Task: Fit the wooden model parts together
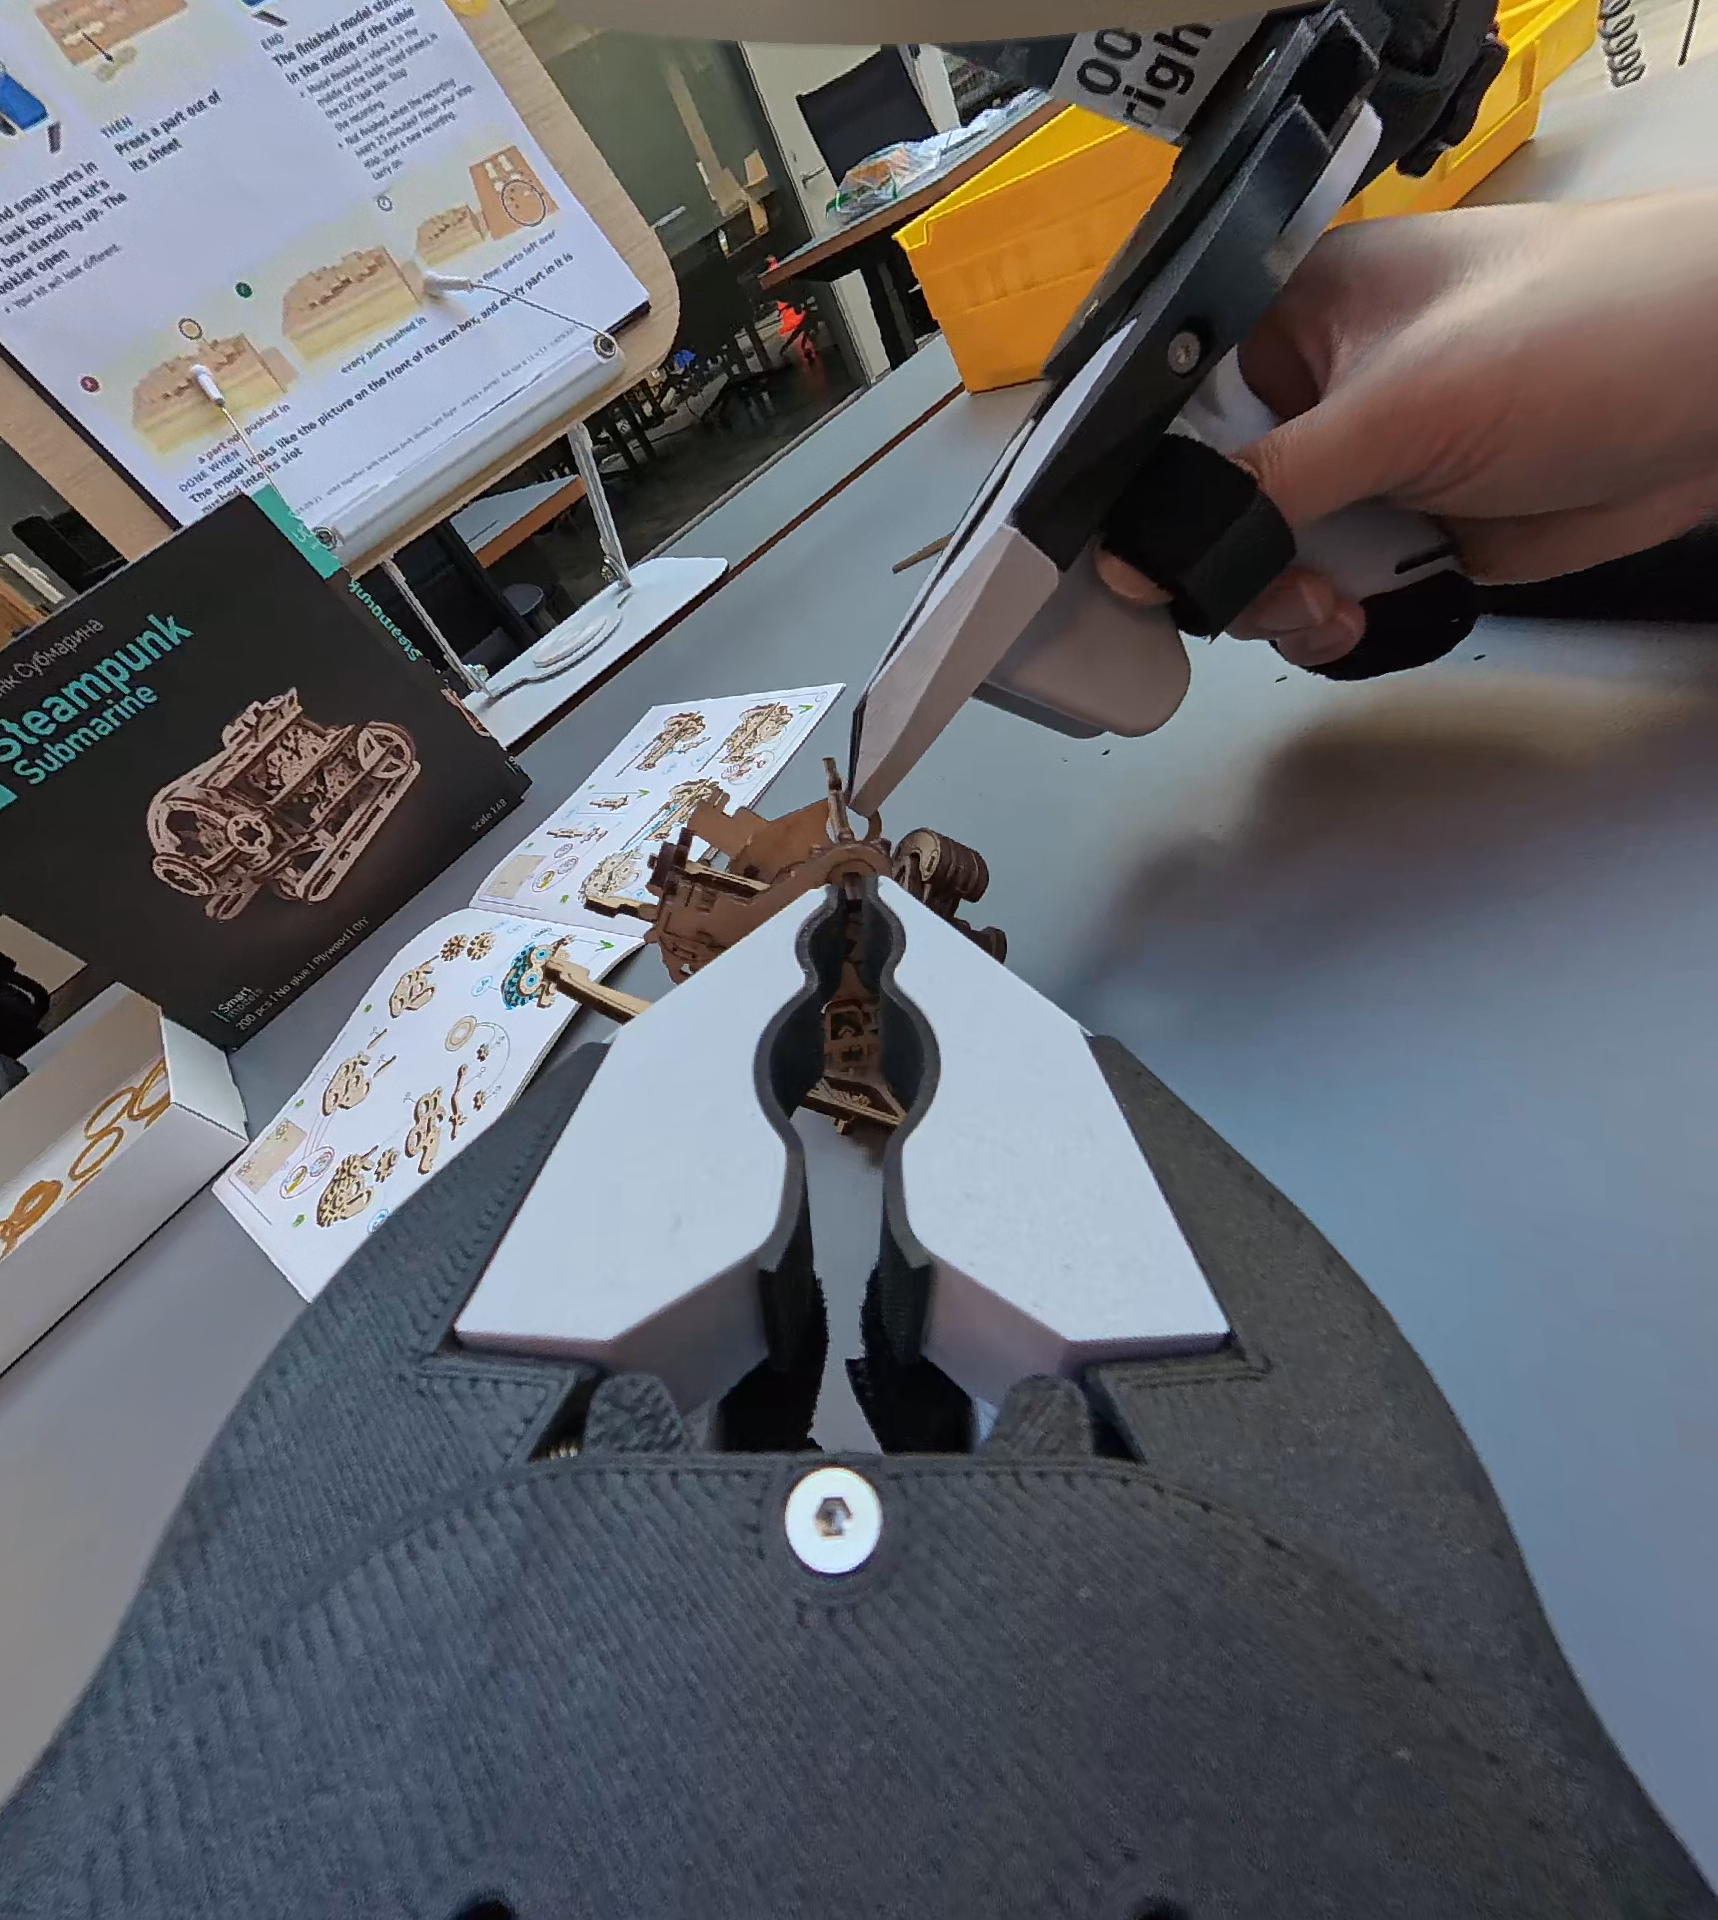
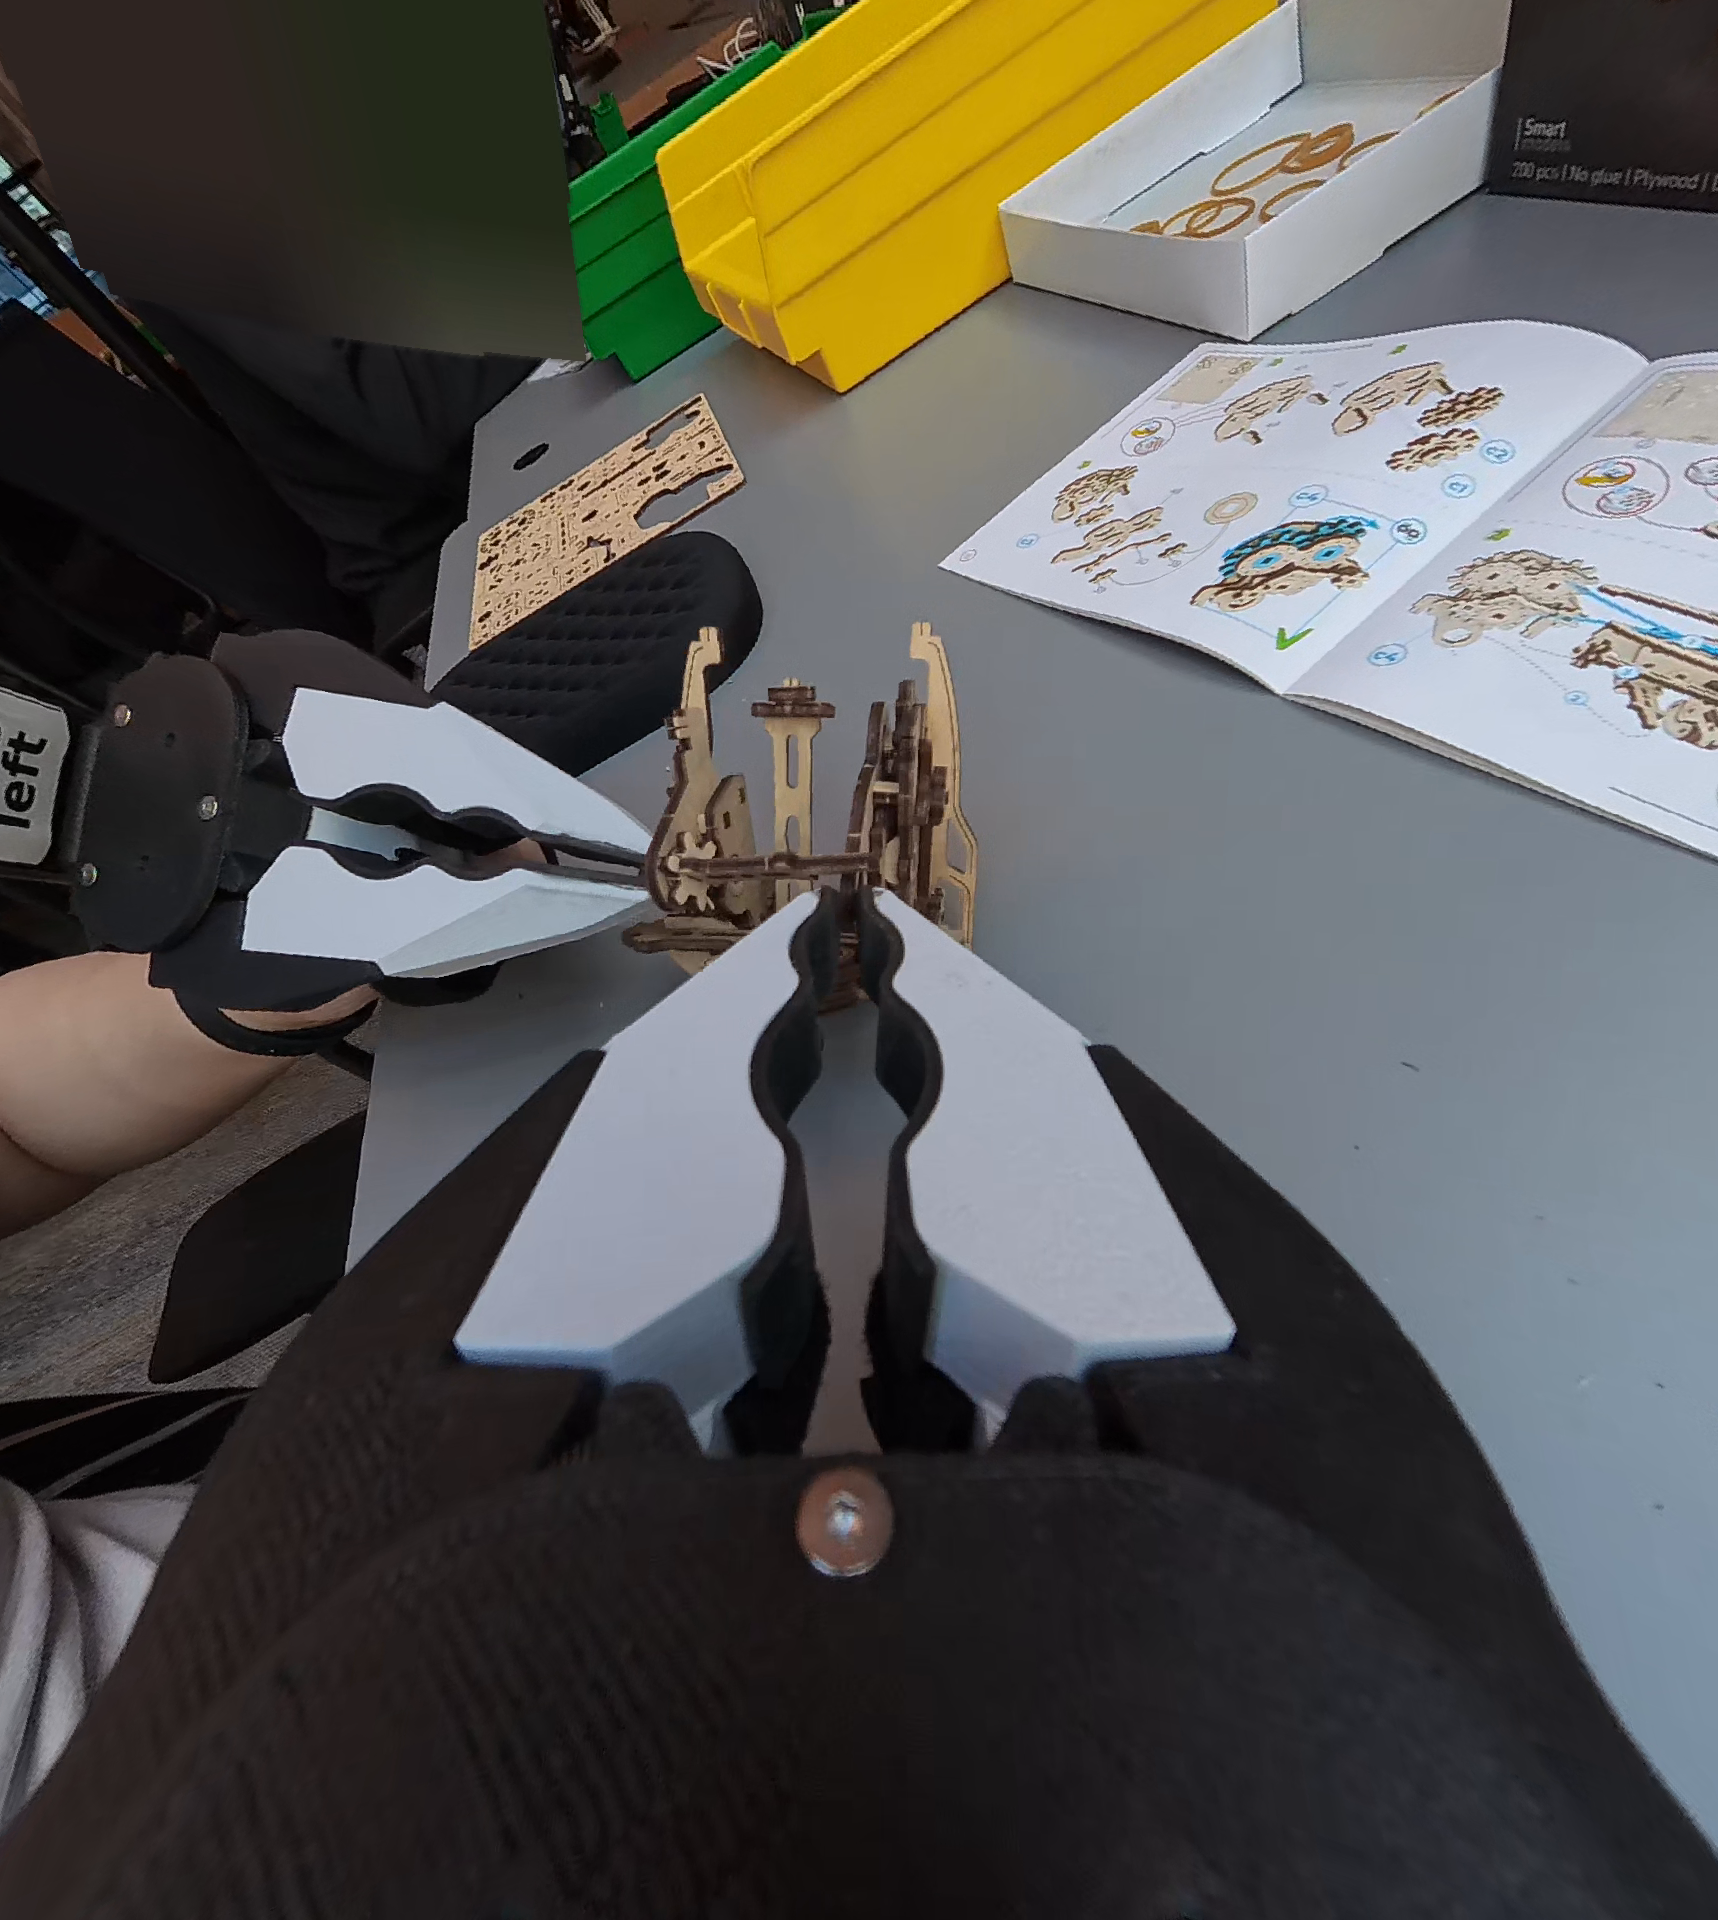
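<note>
A half-built wooden model (image 2: 803,821) stands on the grey table (image 2: 1354,1039), with upright side plates, gears and a cross axle. It also shows in the left wrist view (image 1: 730,894). My left gripper (image 1: 850,896) comes in from the model's left side (image 2: 645,871) and is shut on the end of the model at the axle. My right gripper (image 2: 842,896) is shut on a thin part at the model's near top edge. In the left wrist view it (image 1: 860,802) reaches down from the upper right, held by a bare hand (image 1: 1520,416).
An open instruction booklet (image 2: 1406,540) lies right of the model. A dark kit box (image 1: 190,769), a white box with wooden rings (image 2: 1250,208), yellow (image 2: 886,187) and green (image 2: 626,270) bins and a punched wooden sheet (image 2: 595,509) stand around. An instruction board (image 1: 263,208) stands behind. Less than 4 cm separates the two grippers' tips.
</note>
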Available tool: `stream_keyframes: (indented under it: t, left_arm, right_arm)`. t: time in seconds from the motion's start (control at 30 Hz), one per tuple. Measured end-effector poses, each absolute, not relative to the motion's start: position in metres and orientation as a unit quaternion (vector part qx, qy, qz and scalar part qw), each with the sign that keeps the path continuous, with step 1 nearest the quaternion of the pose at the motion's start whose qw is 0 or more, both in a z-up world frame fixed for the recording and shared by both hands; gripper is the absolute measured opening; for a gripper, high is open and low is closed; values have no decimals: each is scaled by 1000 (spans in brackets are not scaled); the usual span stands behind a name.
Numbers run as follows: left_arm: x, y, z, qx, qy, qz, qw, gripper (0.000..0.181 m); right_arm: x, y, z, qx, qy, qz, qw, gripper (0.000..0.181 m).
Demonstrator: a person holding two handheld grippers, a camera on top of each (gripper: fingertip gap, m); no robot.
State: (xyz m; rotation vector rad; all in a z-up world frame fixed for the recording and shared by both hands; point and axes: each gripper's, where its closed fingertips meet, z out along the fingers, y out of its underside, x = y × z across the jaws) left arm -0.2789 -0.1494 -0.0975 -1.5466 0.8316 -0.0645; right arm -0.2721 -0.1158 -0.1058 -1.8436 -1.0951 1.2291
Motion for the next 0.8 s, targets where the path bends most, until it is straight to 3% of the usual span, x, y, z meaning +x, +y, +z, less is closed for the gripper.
stream_keyframes:
  t: [0.27,0.43,0.7,0.8]
  left_arm:
    - [-276,-148,-100,-681,370,-26,632,1]
    - [-274,-150,-100,-665,381,4,642,0]
    - [-268,-161,-65,-670,338,-46,659,19]
    - [-255,-151,-62,-707,355,-42,610,25]
  right_arm:
    - [-270,-114,-103,-698,-435,445,354,1]
    - [-261,-109,-96,-677,-468,368,432,1]
    - [-255,-115,-95,-653,-504,319,467,1]
    - [-258,-118,-93,-645,-513,311,474,1]
